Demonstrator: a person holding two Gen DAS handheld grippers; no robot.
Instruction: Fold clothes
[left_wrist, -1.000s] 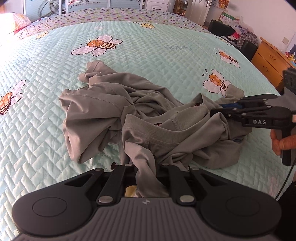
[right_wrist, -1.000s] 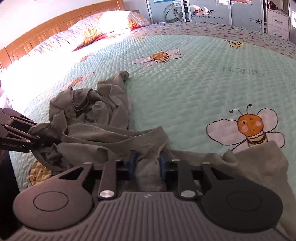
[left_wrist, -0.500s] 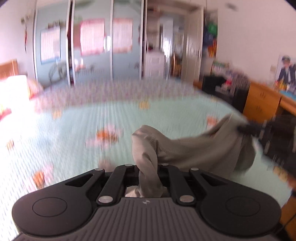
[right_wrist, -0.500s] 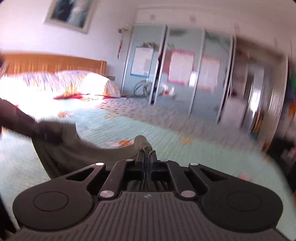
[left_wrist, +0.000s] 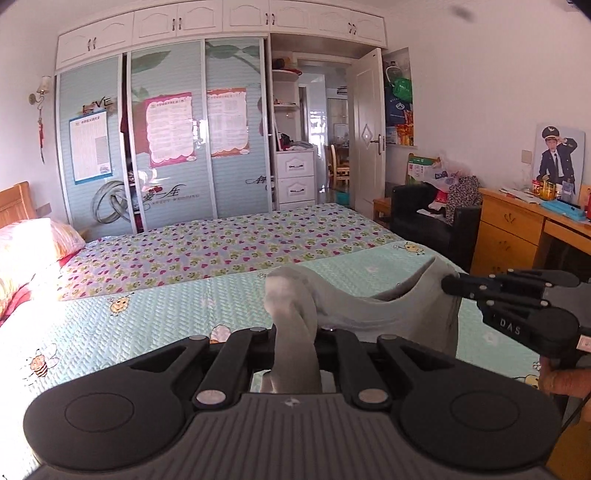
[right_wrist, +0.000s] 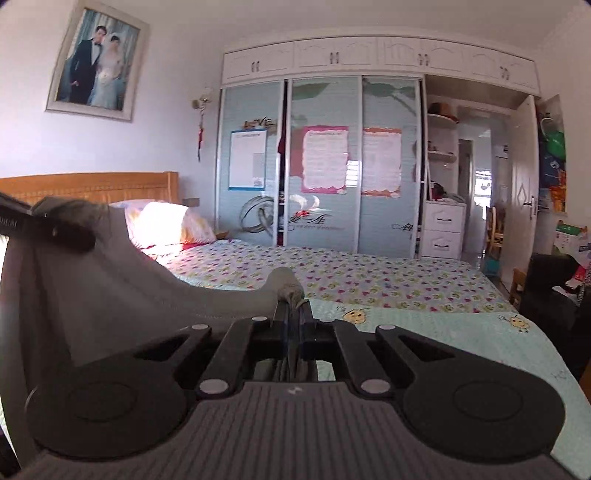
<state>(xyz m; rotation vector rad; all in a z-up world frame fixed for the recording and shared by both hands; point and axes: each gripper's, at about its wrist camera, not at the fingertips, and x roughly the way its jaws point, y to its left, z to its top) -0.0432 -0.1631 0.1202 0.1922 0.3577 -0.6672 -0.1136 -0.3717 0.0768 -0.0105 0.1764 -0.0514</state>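
Note:
A grey garment (left_wrist: 354, 310) hangs in the air above the bed, stretched between my two grippers. My left gripper (left_wrist: 293, 332) is shut on one bunched edge of it, low in the centre of the left wrist view. The right gripper (left_wrist: 448, 286) enters that view from the right and pinches the other end. In the right wrist view my right gripper (right_wrist: 293, 314) is shut on a fold of the grey garment (right_wrist: 122, 280). The left gripper (right_wrist: 83, 240) holds the cloth at the upper left there. The garment's lower part is hidden below both devices.
The bed (left_wrist: 155, 317) with a mint bee-print quilt lies below and ahead, pillows (right_wrist: 166, 225) at the wooden headboard. A wardrobe with sliding doors (left_wrist: 166, 147) stands beyond the bed. A black armchair (left_wrist: 424, 218) and a wooden desk (left_wrist: 517, 229) stand to the right.
Both grippers have risen from the bed with the grey garment, lifting it off the quilt. The views now face the wardrobe instead of looking down on the crumpled heap.

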